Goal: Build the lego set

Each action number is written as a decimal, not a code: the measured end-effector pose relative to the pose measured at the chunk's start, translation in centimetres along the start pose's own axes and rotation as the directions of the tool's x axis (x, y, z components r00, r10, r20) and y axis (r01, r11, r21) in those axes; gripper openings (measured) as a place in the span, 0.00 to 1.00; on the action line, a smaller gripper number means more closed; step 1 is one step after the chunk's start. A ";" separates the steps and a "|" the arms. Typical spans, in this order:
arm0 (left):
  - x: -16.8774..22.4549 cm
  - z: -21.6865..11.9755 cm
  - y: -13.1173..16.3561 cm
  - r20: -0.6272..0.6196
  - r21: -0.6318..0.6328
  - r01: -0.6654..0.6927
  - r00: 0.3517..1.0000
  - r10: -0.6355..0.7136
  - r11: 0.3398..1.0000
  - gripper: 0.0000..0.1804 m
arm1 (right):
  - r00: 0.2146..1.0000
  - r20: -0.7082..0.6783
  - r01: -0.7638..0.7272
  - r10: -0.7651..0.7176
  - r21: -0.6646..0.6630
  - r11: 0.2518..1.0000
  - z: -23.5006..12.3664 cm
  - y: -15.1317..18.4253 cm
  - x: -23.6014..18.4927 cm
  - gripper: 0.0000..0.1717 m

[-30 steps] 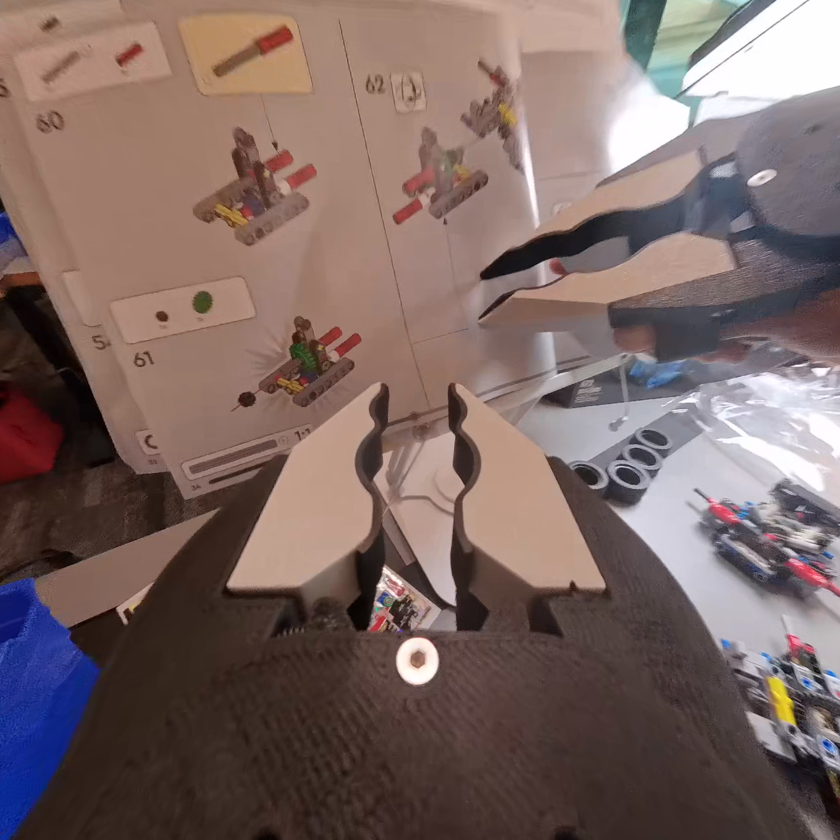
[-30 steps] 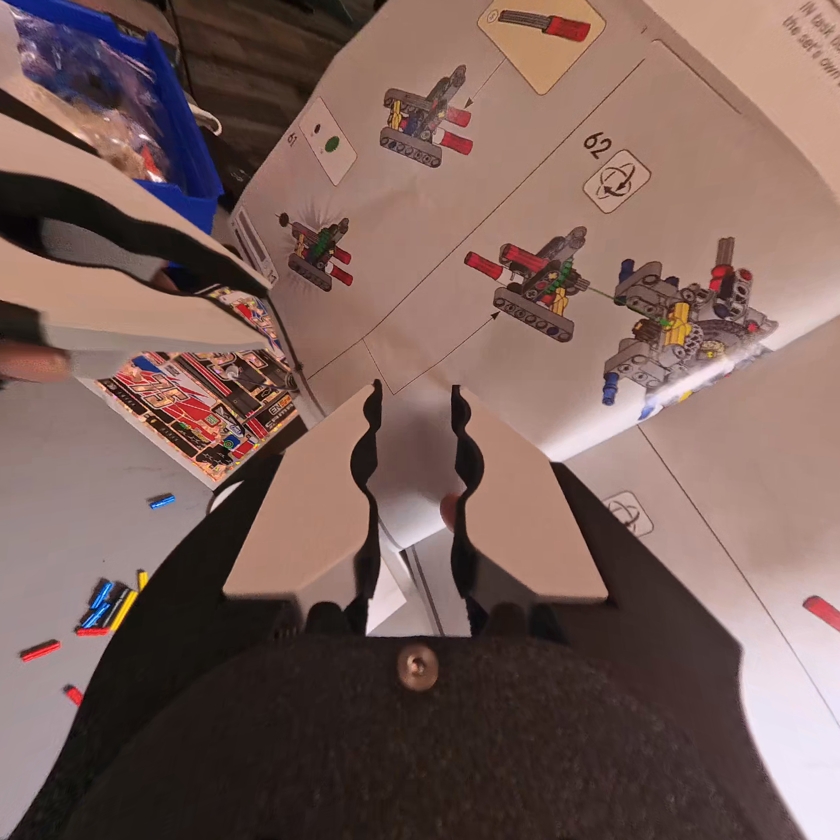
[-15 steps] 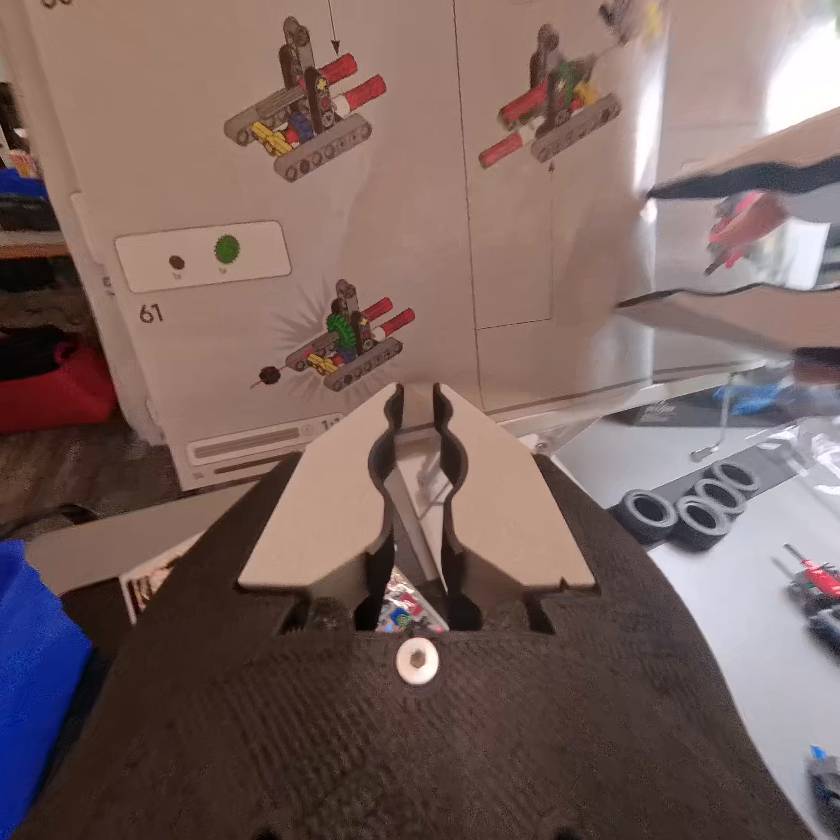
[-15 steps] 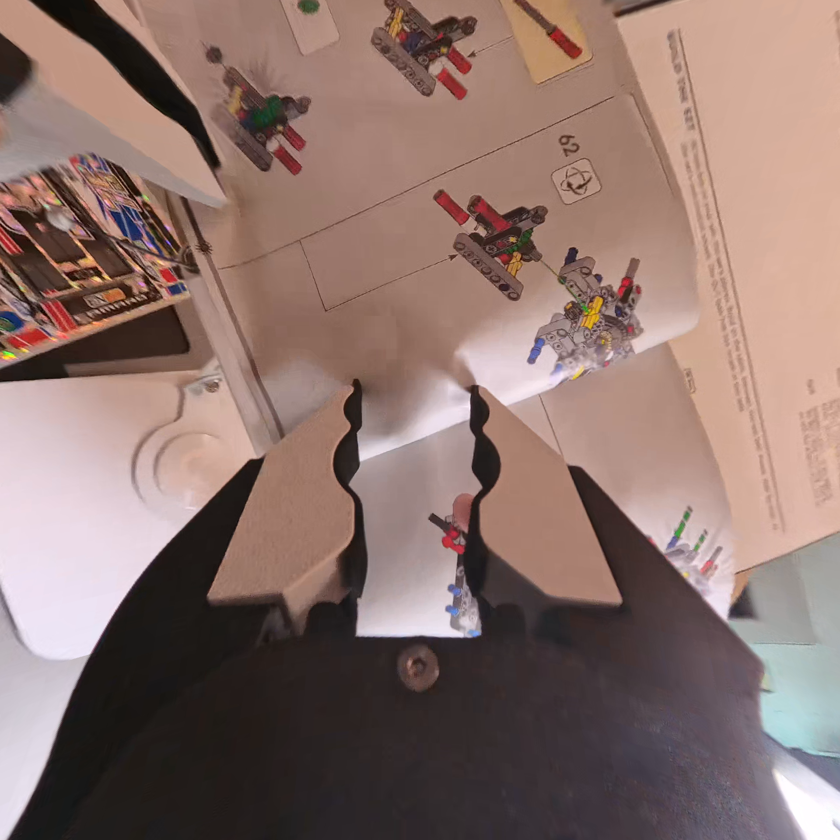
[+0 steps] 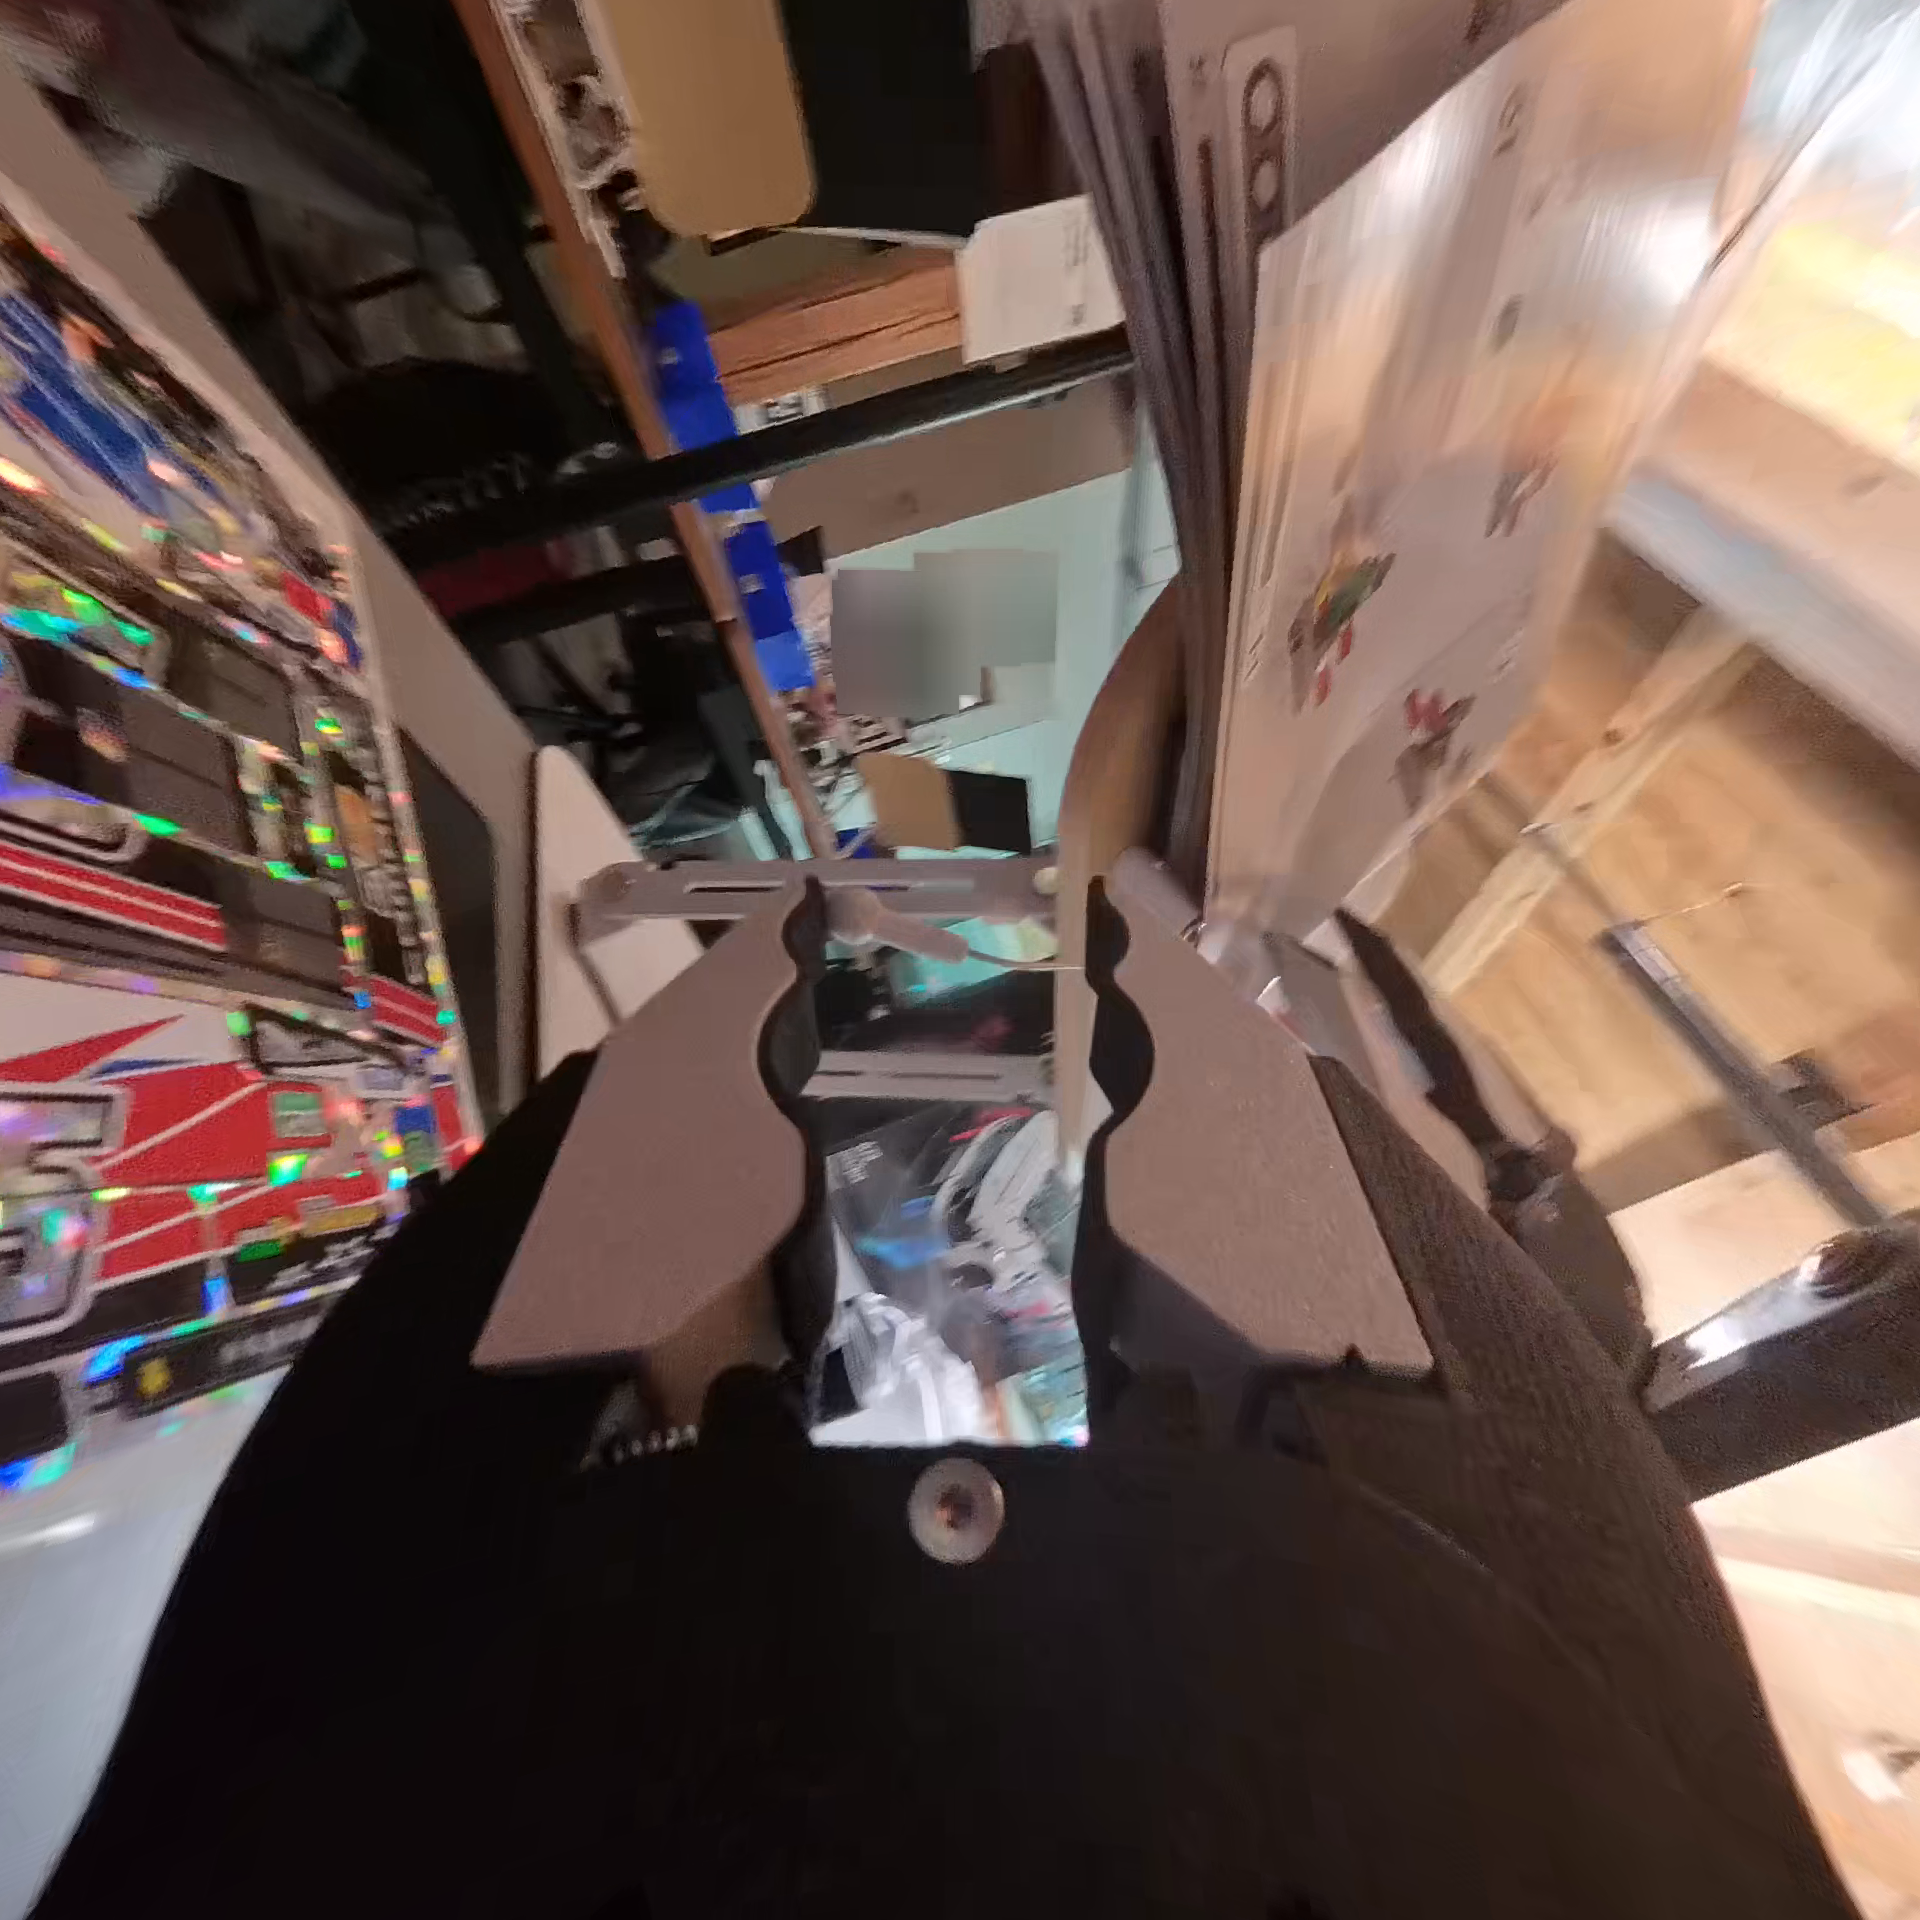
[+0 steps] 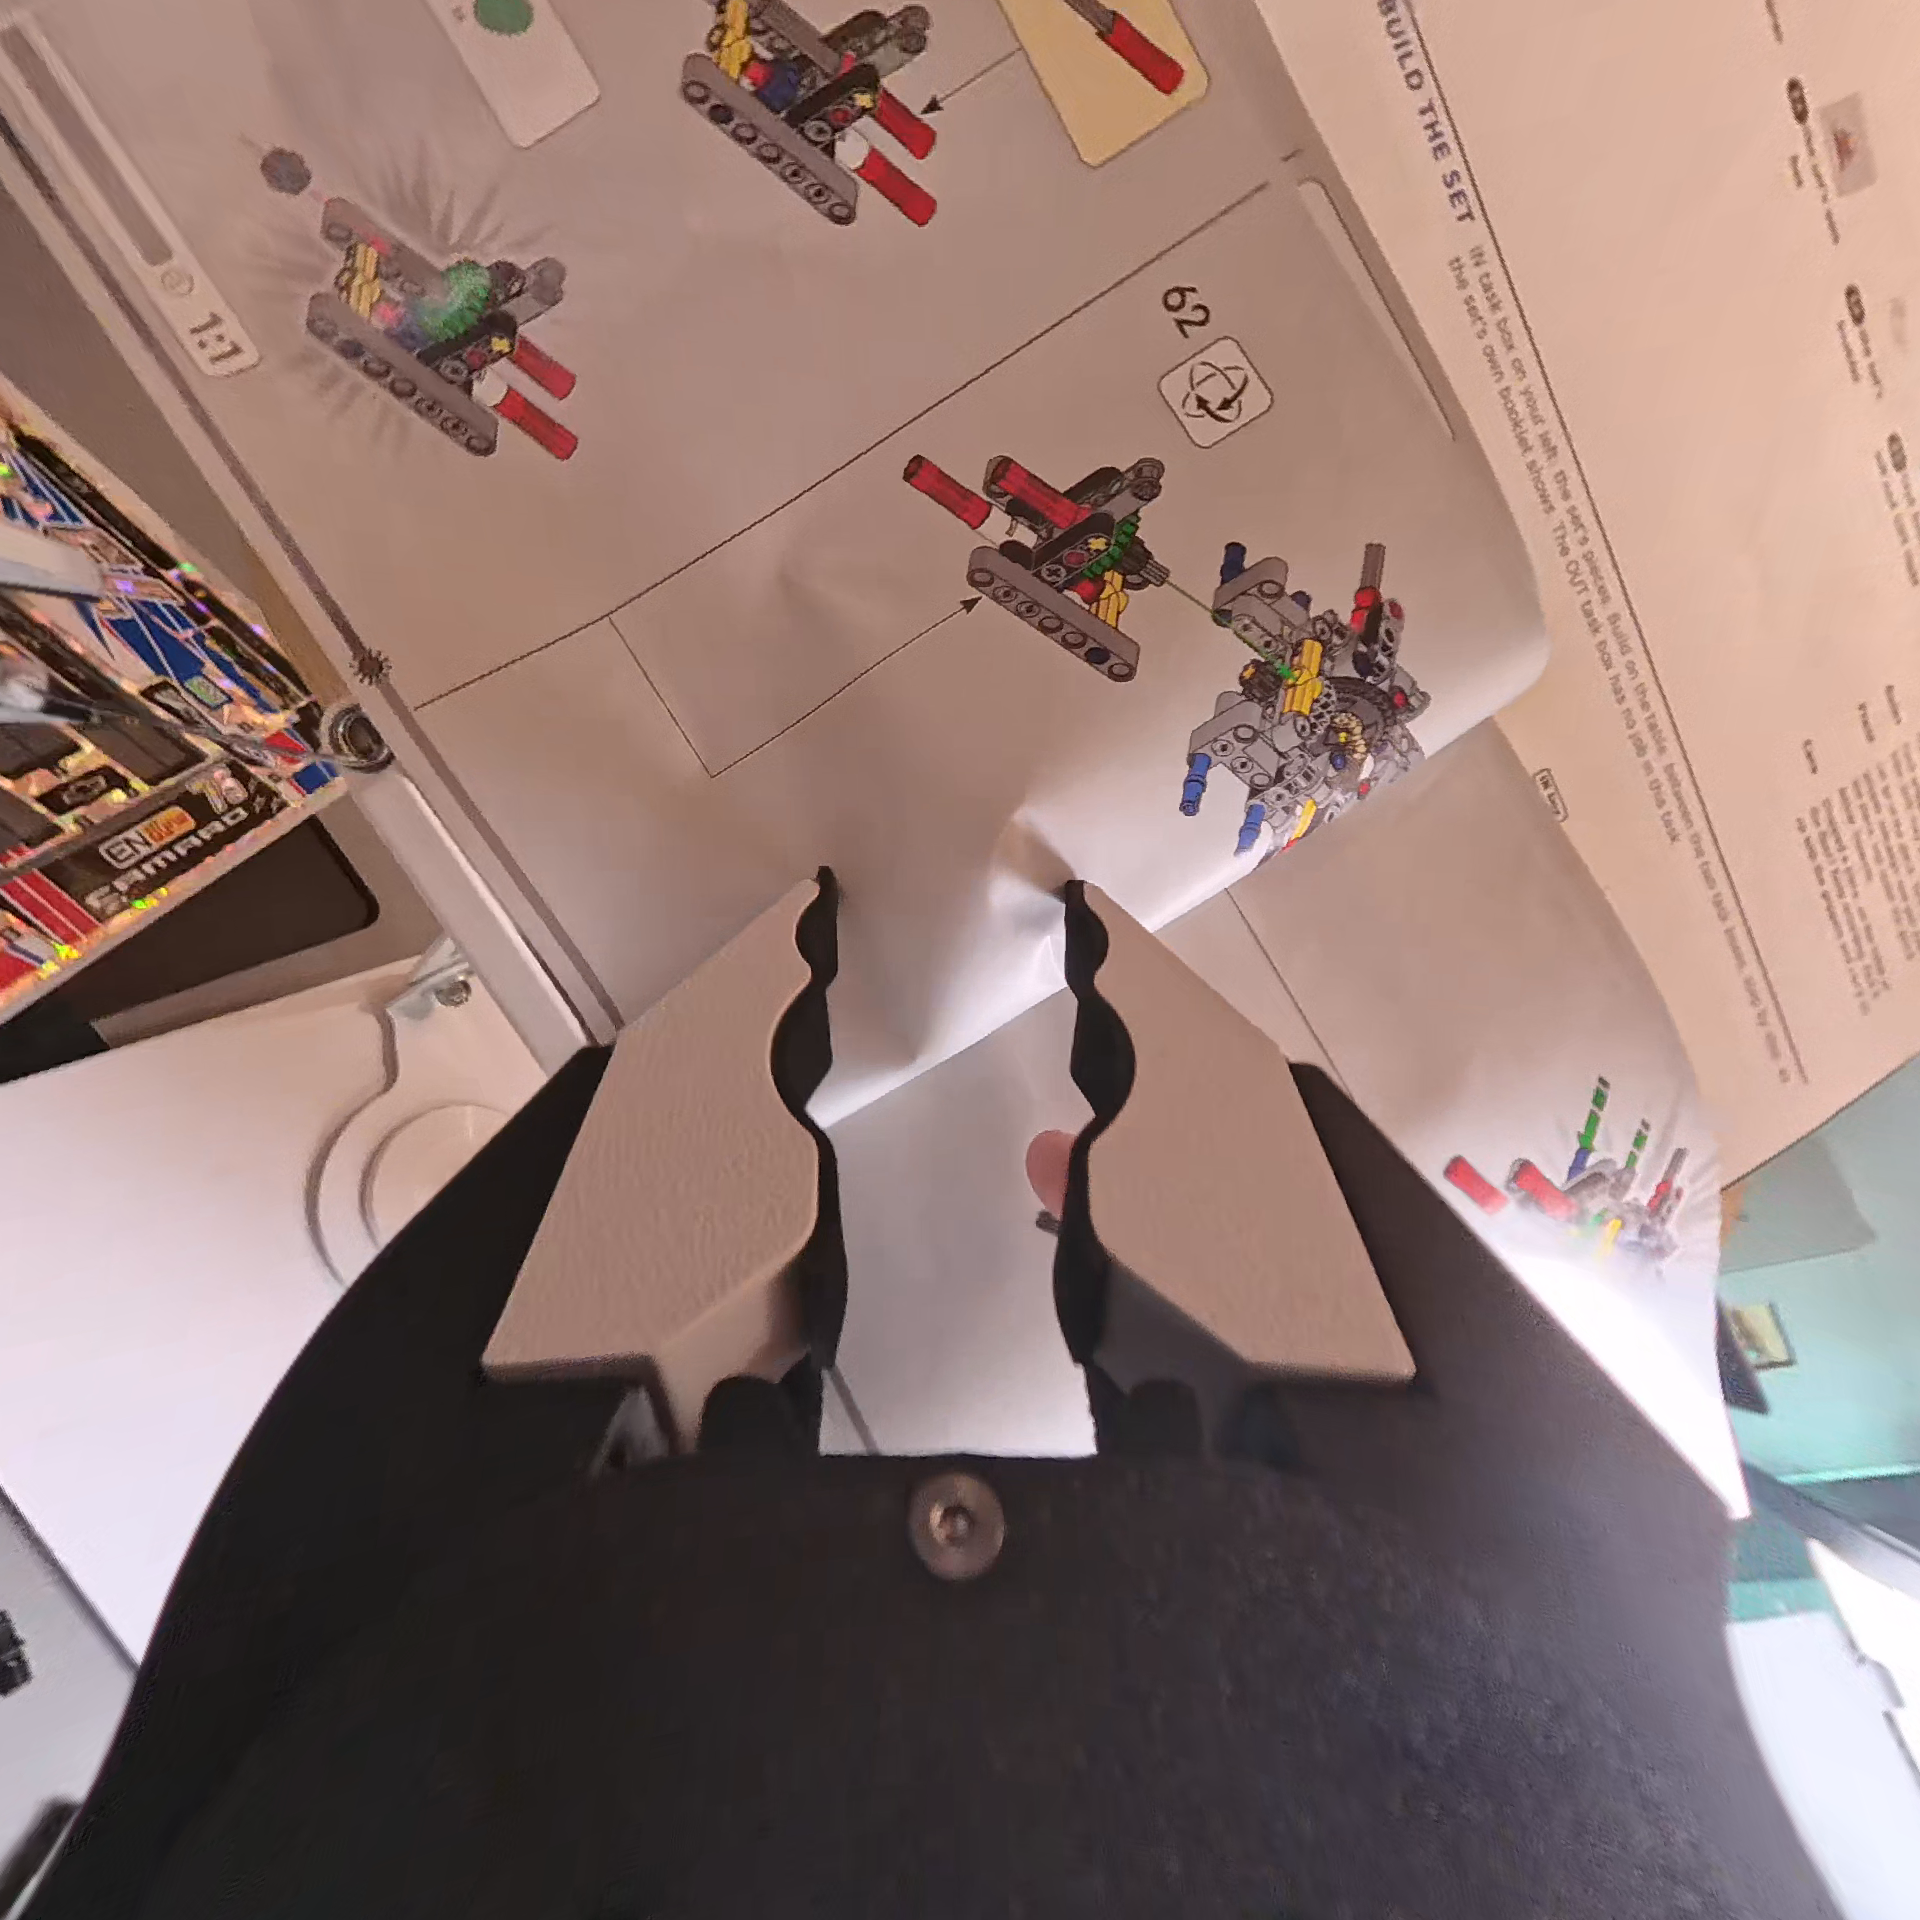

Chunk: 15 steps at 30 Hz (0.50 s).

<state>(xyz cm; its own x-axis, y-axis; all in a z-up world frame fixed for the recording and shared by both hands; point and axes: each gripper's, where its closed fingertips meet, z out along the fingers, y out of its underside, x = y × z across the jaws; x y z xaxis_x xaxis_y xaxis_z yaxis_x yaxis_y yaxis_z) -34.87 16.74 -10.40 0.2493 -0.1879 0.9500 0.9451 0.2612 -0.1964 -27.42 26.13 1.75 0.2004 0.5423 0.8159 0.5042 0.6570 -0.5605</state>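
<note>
The right hand-held gripper [image 6: 948,883] stands with its jaws well apart over an open instruction booklet [image 6: 831,644]; the page's lower edge curls up between the two fingers, and both fingertips [image 6: 826,883] rest against the paper, though whether they press it I cannot tell; nothing is pinched between them. The booklet fills the view from 10 to 2 o'clock, with printed diagrams of small grey, red and yellow assemblies; a second printed sheet [image 6: 1683,416] lies beneath it at 2 o'clock. At 9 o'clock a glittering sticker sheet [image 6: 135,748] leans on a white stand [image 6: 208,1195].

The left hand-held gripper [image 5: 948,904] is likewise open wide, with bare space between its fingers; just beyond the tips runs a slotted grey metal bracket [image 5: 727,894] of the stand, close to the left fingertip, contact unclear. The sticker sheet [image 5: 156,935] fills 9 o'clock; the booklet [image 5: 1455,520] is seen edge-on at 1 o'clock, blurred; shelving [image 5: 831,312] shows at 12 o'clock.
</note>
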 end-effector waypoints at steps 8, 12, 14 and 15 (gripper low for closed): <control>0.1 -1.2 -1.8 0.015 0.043 -0.018 1.000 0.018 0.999 0.06 | 0.999 -0.038 -0.014 0.013 -0.004 1.000 0.4 0.1 0.1 0.24; 3.9 -1.5 -4.1 -0.031 0.104 -0.121 0.992 0.124 0.987 0.04 | 0.999 -0.036 -0.015 0.015 -0.003 1.000 0.3 0.1 0.1 0.24; 6.6 -0.9 -4.6 -0.019 0.092 -0.293 0.955 0.296 0.952 0.04 | 0.999 -0.028 -0.018 0.017 -0.001 1.000 0.3 0.1 0.2 0.24; 7.8 -0.3 -4.7 -0.008 0.067 -0.382 0.923 0.384 0.922 0.04 | 1.000 -0.025 -0.017 0.017 -0.001 1.000 0.3 0.1 0.2 0.24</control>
<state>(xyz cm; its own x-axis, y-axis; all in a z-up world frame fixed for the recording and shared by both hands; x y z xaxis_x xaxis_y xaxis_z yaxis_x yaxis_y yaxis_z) -37.31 13.77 -2.10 0.5943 -0.0807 0.8002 0.7617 0.3755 -0.5279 -27.58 26.45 1.79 0.2298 0.5403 0.8095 0.5019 0.6469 -0.5742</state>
